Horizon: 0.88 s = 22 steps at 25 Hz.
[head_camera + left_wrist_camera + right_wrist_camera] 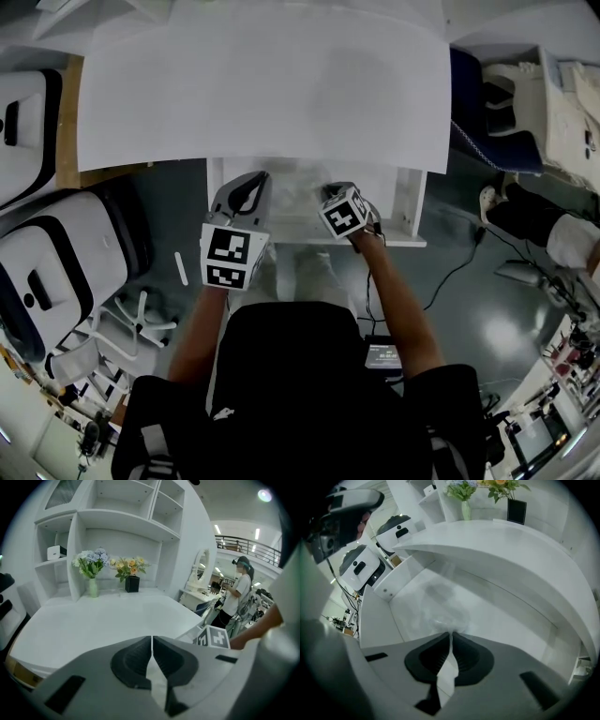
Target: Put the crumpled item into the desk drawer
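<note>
The desk drawer (405, 202) stands pulled out under the white desk top (262, 84). In the right gripper view its white inside (501, 616) fills the middle. A crumpled clear plastic item (443, 616) lies low in the drawer, right at the tips of my right gripper (450, 637), whose jaws are shut on its near edge. In the head view the right gripper (333, 195) reaches into the drawer and the item is hard to make out. My left gripper (251, 180) hovers at the drawer's left side. It (152, 641) is shut with nothing in it and looks over the desk top (103, 620).
Two flower vases (92, 573) (132, 576) stand at the back of the desk under white shelves (117, 517). White padded chairs (47, 253) crowd the left. Cables (450, 272) cross the floor at right, near another person's legs (544, 225). A person (236, 592) stands farther off.
</note>
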{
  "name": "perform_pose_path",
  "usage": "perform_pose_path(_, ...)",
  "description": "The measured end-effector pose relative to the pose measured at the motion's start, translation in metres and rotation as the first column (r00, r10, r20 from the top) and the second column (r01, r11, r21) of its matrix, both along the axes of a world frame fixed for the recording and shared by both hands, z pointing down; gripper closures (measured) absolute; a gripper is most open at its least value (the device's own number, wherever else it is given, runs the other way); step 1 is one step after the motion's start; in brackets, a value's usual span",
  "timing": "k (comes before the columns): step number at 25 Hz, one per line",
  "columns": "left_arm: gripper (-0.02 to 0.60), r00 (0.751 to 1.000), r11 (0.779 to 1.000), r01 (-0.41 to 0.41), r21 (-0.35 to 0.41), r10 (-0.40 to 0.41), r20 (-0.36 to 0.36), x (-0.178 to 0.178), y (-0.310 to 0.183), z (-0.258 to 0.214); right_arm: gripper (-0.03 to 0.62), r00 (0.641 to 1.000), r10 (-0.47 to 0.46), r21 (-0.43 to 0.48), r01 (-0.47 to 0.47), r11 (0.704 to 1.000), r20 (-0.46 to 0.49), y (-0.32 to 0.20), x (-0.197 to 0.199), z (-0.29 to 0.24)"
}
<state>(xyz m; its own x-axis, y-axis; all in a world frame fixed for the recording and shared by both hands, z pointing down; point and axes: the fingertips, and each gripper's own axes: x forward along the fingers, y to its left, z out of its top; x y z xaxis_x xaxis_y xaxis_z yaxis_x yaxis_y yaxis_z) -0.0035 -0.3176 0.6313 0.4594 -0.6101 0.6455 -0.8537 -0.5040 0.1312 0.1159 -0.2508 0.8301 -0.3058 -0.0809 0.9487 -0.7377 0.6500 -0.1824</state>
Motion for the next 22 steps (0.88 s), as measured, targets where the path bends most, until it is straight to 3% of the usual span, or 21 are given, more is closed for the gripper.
perform_pose_path(13, 0.571, 1.0, 1.0, -0.005, -0.005, 0.005, 0.008, -0.0038, -0.0037, 0.0031, 0.569, 1.0, 0.017, -0.022, -0.017, 1.0, 0.0, 0.002, -0.0016, 0.0092)
perform_pose_path(22, 0.571, 1.0, 1.0, -0.016, -0.003, 0.016, 0.011, -0.004, -0.005, 0.0023, 0.514, 1.0, 0.016, -0.042, -0.015, 0.999, 0.005, 0.0086, -0.0027, 0.0079)
